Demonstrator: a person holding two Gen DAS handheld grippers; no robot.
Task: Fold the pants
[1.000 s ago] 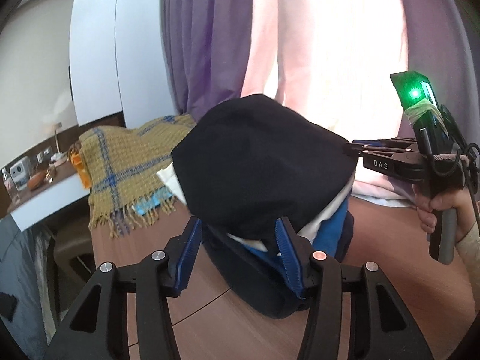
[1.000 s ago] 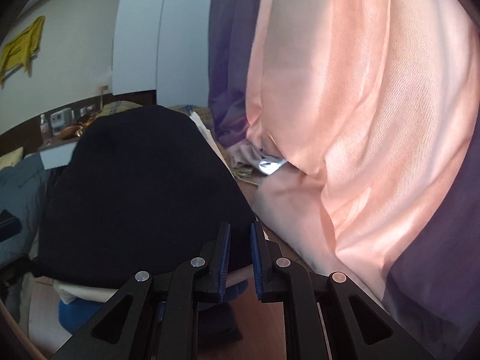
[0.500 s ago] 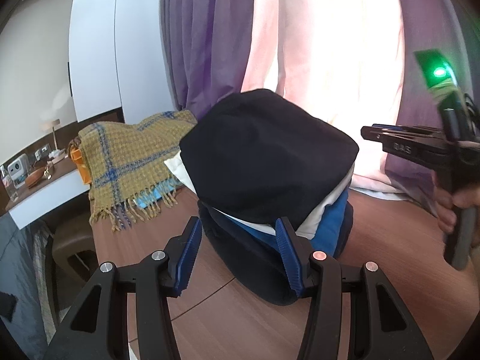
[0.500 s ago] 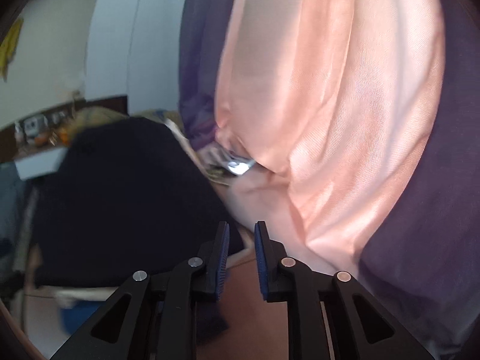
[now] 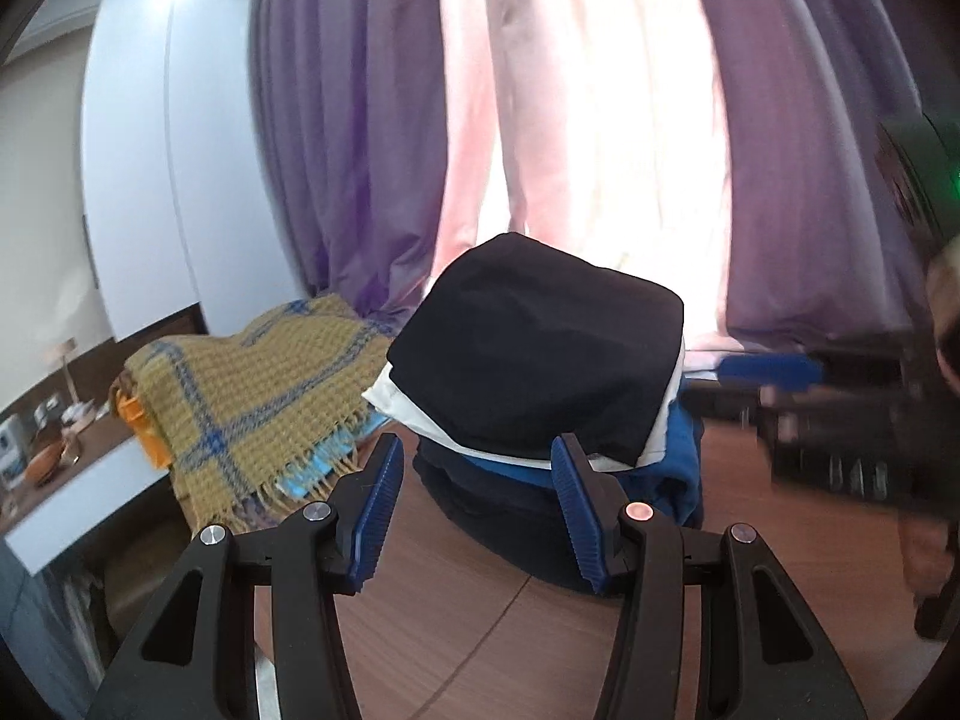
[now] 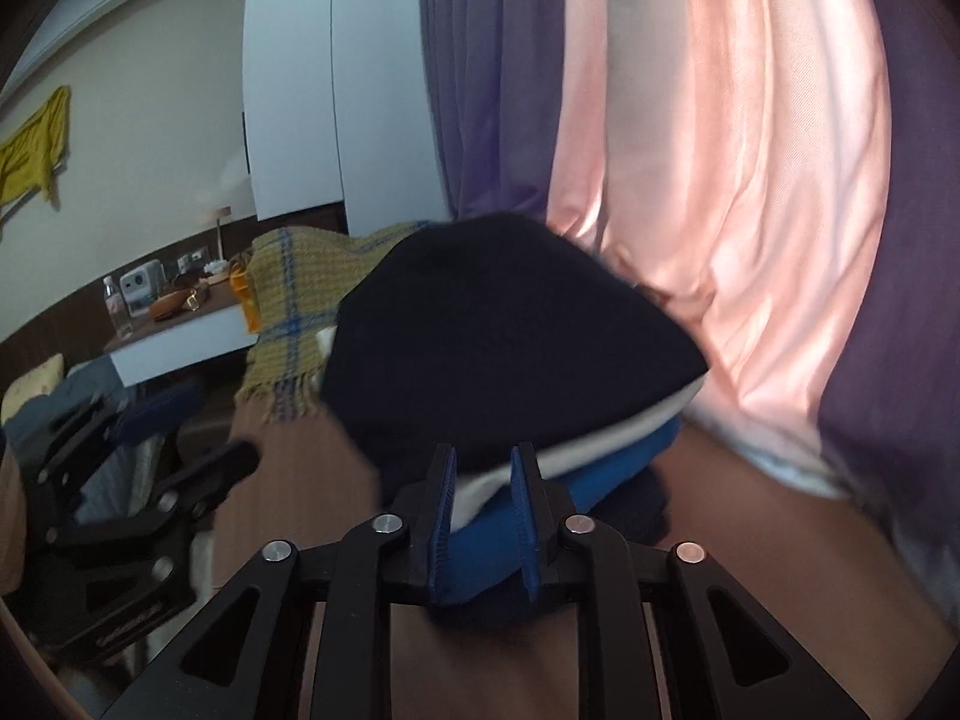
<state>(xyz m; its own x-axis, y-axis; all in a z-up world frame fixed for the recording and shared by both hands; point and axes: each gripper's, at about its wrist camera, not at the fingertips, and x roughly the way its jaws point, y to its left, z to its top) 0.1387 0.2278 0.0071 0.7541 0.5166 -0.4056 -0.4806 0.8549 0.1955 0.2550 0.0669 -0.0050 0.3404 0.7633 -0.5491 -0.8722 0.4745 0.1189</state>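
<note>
Folded black pants (image 5: 534, 354) lie on top of a stack of folded clothes (image 5: 672, 468), with white, blue and dark layers under them, on a brown wooden table (image 5: 456, 630). My left gripper (image 5: 474, 510) is open and empty, just in front of the stack. My right gripper (image 6: 480, 516) has its jaws a small gap apart and holds nothing, close in front of the stack's white and blue layers (image 6: 600, 468). The black pants (image 6: 510, 330) fill the middle of the right wrist view. The right gripper shows blurred at the right edge of the left wrist view (image 5: 774, 375).
A yellow plaid blanket (image 5: 258, 390) with fringe lies left of the stack. Purple and pink curtains (image 5: 600, 120) hang right behind the table. A white shelf (image 6: 174, 336) with small items stands at the far left. The left gripper shows blurred at the lower left of the right wrist view (image 6: 108, 492).
Both grippers have pulled back from the stack. The right gripper swung round from beside the pants to face the stack from the front, and its jaws parted slightly.
</note>
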